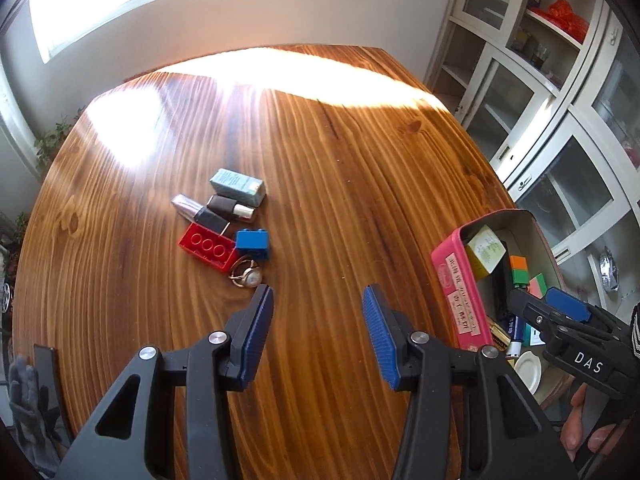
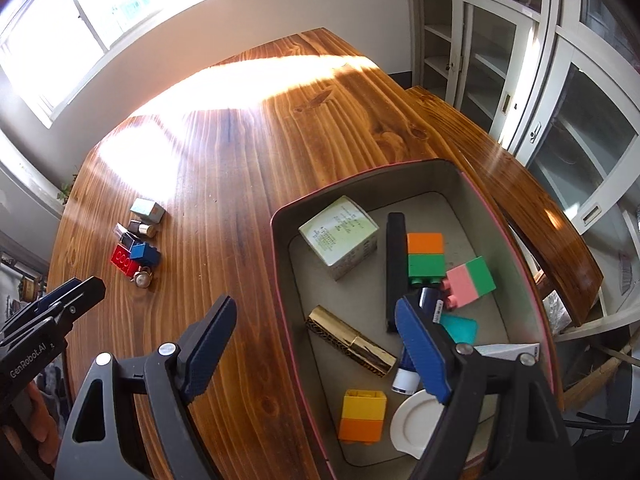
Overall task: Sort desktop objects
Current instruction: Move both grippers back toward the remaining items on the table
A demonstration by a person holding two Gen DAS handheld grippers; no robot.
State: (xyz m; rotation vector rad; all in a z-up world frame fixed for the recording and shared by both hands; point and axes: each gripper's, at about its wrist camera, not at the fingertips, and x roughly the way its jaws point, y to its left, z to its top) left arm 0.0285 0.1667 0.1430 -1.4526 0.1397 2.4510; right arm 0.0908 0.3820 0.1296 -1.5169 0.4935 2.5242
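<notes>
A cluster lies on the wooden table (image 1: 340, 152): a pale blue box (image 1: 238, 186), two dark nail-polish bottles (image 1: 230, 207), a red brick (image 1: 207, 246), a blue brick (image 1: 253, 243) and a pearl ring (image 1: 247, 276). My left gripper (image 1: 318, 312) is open and empty, just right of the ring. A pink tin (image 2: 280, 240) holds a white box (image 2: 340, 236), bricks (image 2: 426, 258), a gold tube (image 2: 352, 342) and a white dish (image 2: 416, 420). My right gripper (image 2: 316, 328) is open and empty over the tin's left wall.
White glass-door cabinets (image 2: 560, 120) stand to the right. A wooden bench (image 2: 520, 184) runs along the table's right side. A window (image 1: 120, 0) throws bright glare on the far tabletop. A dark chair back (image 1: 44, 364) and grey cloth (image 1: 24, 392) sit at the near left.
</notes>
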